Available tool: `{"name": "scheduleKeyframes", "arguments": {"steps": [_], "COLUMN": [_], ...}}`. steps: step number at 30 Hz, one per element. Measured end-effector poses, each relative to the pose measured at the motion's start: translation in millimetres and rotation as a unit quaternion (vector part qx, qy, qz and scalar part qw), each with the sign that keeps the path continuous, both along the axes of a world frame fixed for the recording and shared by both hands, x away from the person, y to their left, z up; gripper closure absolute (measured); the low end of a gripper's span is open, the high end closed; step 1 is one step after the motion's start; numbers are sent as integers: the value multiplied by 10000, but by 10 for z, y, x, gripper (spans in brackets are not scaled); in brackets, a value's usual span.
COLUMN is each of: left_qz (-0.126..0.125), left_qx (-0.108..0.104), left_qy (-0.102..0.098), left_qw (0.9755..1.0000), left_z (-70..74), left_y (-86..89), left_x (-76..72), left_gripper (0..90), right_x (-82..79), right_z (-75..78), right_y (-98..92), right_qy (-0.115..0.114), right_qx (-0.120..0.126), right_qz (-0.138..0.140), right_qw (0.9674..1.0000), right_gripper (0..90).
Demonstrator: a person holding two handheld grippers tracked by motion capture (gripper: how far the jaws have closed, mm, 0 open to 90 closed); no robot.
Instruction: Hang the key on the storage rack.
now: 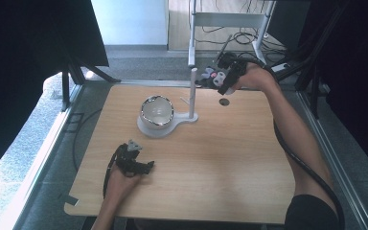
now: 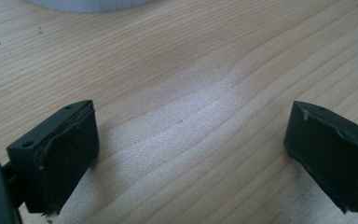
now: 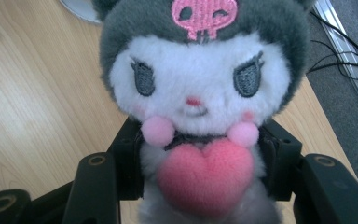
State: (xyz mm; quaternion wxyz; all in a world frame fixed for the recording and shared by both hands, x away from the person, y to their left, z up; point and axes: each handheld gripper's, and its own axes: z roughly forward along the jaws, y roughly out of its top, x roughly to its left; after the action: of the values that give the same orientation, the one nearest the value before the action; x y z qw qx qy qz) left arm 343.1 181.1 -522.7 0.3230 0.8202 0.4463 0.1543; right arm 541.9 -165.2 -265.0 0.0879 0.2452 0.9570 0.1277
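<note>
I see the plush toy up close: a white face under a grey hood with a pink skull, grey stitched eyes, pink pompoms and a pink heart on its chest. My right gripper has its fingers clamped on the toy's body, above the worktop's far edge, near the right corner. The left gripper rests near the front-left corner, fingers apart.

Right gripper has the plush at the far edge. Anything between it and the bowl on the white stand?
Yes. The stand's upright white post rises between the plush toy, clamped in the right gripper, and the bowl. The table there is otherwise bare. The left gripper rests open near the front, well clear.
</note>
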Motion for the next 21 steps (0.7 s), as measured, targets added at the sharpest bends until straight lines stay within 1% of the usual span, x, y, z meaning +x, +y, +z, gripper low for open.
{"name": "scheduleKeyframes", "arguments": {"steps": [2, 3, 5, 10, 14, 17, 21], "left_qz": [0, 0, 0, -2, -2, -3, -3], "left_qx": [-2, -1, -1, 1, 2, 3, 9], "left_qy": [1, 1, 0, 1, 1, 2, 0], "left_qw": [10000, 10000, 10000, 10000, 10000, 10000, 10000], "left_z": [0, 0, 0, 0, 0, 0, 0], "left_y": [0, 0, 0, 0, 0, 1, 1], "left_x": [0, 0, 0, 0, 0, 0, 0], "left_gripper": [29, 29, 29, 30, 29, 30, 30], "right_x": [9, 13, 18, -15, -63, -112, -147], "right_z": [0, -1, -6, -42, -79, -118, -214], "right_y": [30, 54, 74, 163, 233, 281, 305], "right_qy": [20, -21, -19, 31, 141, 182, 292], "right_qx": [1, 8, 21, 17, 27, 10, -9], "right_qz": [28, 34, 22, 154, 266, 344, 382], "right_qw": [10000, 10000, 10000, 9999, 9995, 9992, 9988], "right_gripper": [449, 449, 449, 449, 449, 448, 448]}}
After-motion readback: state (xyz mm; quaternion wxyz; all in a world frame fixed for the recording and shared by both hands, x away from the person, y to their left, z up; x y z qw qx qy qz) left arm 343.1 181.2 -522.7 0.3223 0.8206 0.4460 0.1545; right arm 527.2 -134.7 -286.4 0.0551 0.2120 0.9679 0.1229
